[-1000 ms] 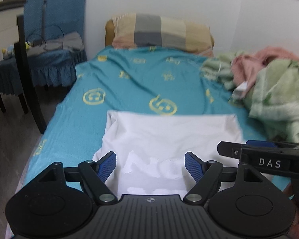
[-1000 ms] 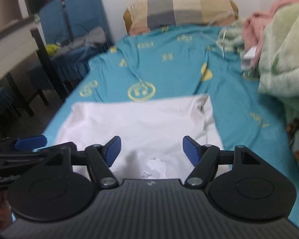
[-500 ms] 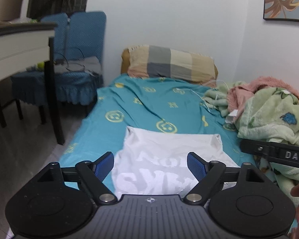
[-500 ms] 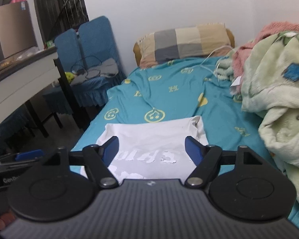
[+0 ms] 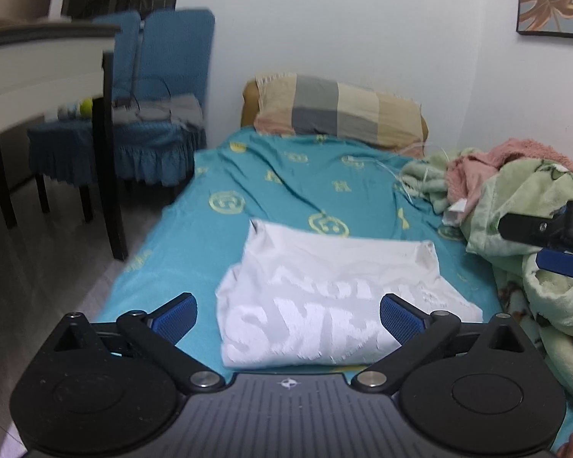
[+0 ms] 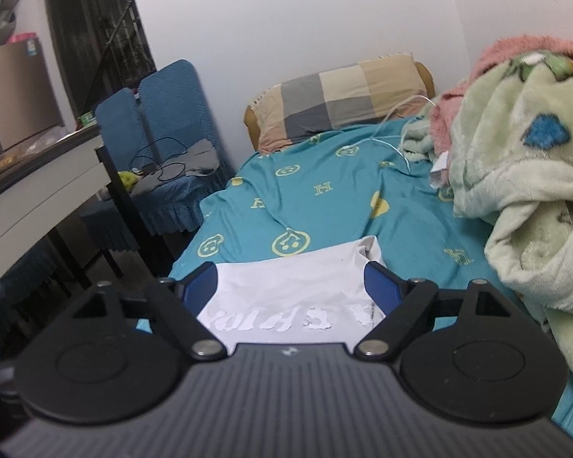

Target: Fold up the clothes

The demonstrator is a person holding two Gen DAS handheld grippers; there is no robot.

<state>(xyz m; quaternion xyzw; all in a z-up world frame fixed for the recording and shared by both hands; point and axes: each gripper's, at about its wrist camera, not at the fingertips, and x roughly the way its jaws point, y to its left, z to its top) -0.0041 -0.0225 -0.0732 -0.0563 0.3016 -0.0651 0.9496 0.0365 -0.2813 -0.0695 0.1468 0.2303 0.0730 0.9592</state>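
A white T-shirt (image 5: 324, 297) with pale lettering lies folded into a rectangle on the teal bedsheet (image 5: 286, 191). My left gripper (image 5: 286, 318) hovers above and short of it, its jaws opening wide, nothing between the blue pads. In the right wrist view the same shirt (image 6: 290, 290) shows past my right gripper (image 6: 290, 286), whose jaws are also opening and hold nothing. The right gripper's blue-tipped finger (image 5: 561, 263) pokes in at the right edge of the left wrist view.
A checked pillow (image 5: 340, 112) lies at the head of the bed. A heap of green and pink blankets (image 6: 523, 175) fills the bed's right side, with a white cable (image 6: 393, 141) beside it. Blue-covered chairs (image 5: 160, 122) and a table (image 5: 42, 76) stand left of the bed.
Both grippers have pulled back and risen from the shirt, so more of the bed and room shows. Their jaws have spread wider. The shirt stays flat on the sheet.
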